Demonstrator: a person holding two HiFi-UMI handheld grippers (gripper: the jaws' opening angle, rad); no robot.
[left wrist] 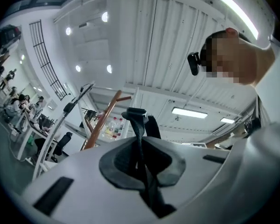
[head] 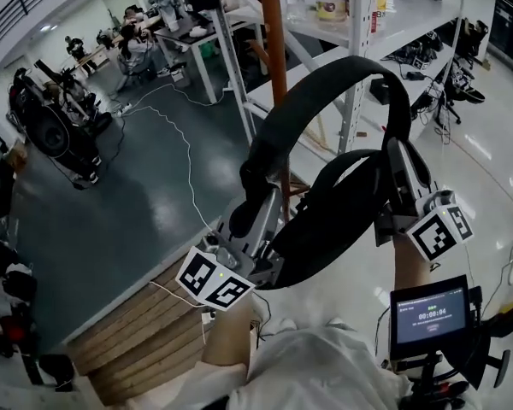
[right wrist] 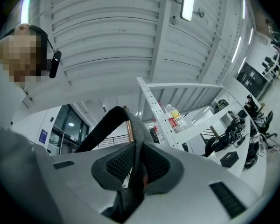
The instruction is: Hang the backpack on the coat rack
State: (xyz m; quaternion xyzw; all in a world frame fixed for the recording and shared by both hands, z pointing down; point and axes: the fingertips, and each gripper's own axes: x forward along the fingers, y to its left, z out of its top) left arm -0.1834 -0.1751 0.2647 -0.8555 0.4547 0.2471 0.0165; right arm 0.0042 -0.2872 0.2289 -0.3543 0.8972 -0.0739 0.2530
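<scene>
Backpack (head: 329,225) hangs black between both raised grippers, just in front of the brown coat rack (head: 276,58) pole and not yet on it. The left gripper (head: 258,196) is clamped tight on a strap (left wrist: 139,125). The right gripper (head: 402,167) pinches another strap (right wrist: 130,125) between its dark pads. A small screen (head: 431,316) low on the right shows 00:00:04. Labels on the shelf bottles (right wrist: 175,116) are too small to read.
</scene>
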